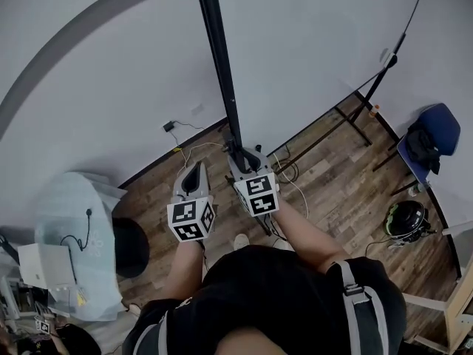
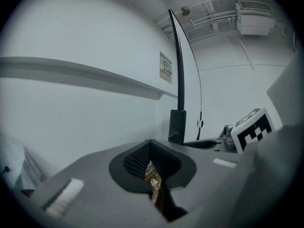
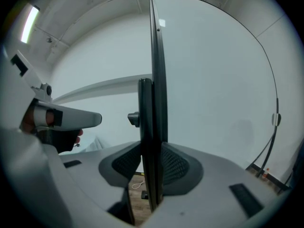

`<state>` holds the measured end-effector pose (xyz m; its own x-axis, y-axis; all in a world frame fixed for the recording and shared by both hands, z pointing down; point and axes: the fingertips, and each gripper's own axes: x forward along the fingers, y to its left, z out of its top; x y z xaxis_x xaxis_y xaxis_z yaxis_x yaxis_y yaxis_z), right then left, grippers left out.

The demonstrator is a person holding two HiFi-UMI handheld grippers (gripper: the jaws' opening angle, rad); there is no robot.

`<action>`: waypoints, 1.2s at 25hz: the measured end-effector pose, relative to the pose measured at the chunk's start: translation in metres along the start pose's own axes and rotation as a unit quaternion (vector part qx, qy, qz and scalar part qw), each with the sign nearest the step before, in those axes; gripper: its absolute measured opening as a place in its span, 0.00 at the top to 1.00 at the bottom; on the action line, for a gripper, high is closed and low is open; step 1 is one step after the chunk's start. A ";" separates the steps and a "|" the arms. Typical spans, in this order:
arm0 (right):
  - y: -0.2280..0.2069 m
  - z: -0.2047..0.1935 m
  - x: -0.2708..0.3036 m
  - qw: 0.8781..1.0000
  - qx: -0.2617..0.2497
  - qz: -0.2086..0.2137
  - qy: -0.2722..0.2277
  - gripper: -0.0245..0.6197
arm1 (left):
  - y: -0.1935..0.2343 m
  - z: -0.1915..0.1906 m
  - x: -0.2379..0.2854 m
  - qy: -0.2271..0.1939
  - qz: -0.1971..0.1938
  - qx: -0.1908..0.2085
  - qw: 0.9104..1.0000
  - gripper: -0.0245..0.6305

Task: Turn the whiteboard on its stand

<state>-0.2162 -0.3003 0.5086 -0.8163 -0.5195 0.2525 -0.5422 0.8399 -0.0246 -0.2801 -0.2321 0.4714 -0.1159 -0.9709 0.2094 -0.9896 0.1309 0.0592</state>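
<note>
While standing on the wood floor (image 1: 325, 191) beside a white wall (image 1: 111, 65), grips the whiteboard (image 1: 318, 50) by its black edge frame (image 1: 220, 58) with the right gripper (image 1: 240, 160). Seen from the right gripper view, shows that frame (image 3: 153, 103) upright between the two ribbed pads (image 3: 175, 165), both pressed against it, the board's white face spreading away to the right. Holds the left gripper (image 1: 194, 170) just beside the right one, left of the frame and apart from it. Has those jaws clenched on nothing, with only a thin slit of floor showing between the pads (image 2: 137, 160). Looks from the left gripper view across to the board's edge (image 2: 179, 65), which rises toward the ceiling. Beyond the board, a black stand leg (image 1: 351, 120) angled across the floor. At the right, well apart, a blue chair (image 1: 432, 135) and a dark helmet (image 1: 405, 219).
</note>
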 end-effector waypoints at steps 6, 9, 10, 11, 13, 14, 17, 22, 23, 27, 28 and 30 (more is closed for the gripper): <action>0.030 0.002 0.017 0.999 -0.008 0.040 0.003 0.75 | 0.024 -0.001 -0.013 -0.002 0.033 -0.006 0.999 0.95; 0.045 0.005 0.024 0.998 -0.015 0.059 0.003 0.75 | 0.033 -0.002 -0.020 -0.001 0.049 -0.008 0.999 0.95; 0.051 0.006 0.027 0.998 -0.017 0.065 0.002 0.75 | 0.037 -0.003 -0.023 -0.001 0.056 -0.010 0.998 0.95; 0.057 0.007 0.029 0.997 -0.019 0.071 0.001 0.75 | 0.042 -0.005 -0.027 -0.001 0.063 -0.011 0.998 0.95; 0.068 0.005 0.035 0.996 -0.023 0.087 0.001 0.75 | 0.051 -0.007 -0.033 0.000 0.077 -0.014 0.997 0.95; 0.074 0.005 0.038 0.995 -0.025 0.095 0.001 0.75 | 0.056 -0.008 -0.036 0.000 0.084 -0.015 0.996 0.95; 0.090 0.006 0.047 0.993 -0.032 0.118 0.003 0.75 | 0.067 -0.010 -0.043 0.000 0.103 -0.018 0.994 0.95; 0.109 0.010 0.055 0.989 -0.045 0.141 0.000 0.75 | 0.079 -0.010 -0.051 -0.003 0.125 -0.022 0.992 0.95; 0.111 0.011 0.056 0.989 -0.045 0.144 -0.001 0.75 | 0.081 -0.009 -0.052 -0.004 0.129 -0.023 0.991 0.95; 0.112 0.011 0.061 0.987 -0.048 0.152 -0.003 0.75 | 0.089 -0.008 -0.052 -0.006 0.143 -0.027 0.989 0.95; 0.112 0.011 0.061 0.987 -0.049 0.156 -0.003 0.75 | 0.089 -0.008 -0.051 -0.006 0.145 -0.028 0.989 0.95; 0.112 0.011 0.060 0.984 -0.047 0.170 0.000 0.76 | 0.088 -0.007 -0.048 -0.008 0.144 -0.028 0.989 0.95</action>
<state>-0.3286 -0.2389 0.5103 -0.9471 -0.2063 0.2459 -0.2174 0.9759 -0.0190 -0.3607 -0.1725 0.4734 -0.3945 -0.8945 0.2103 -0.9090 0.4134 0.0530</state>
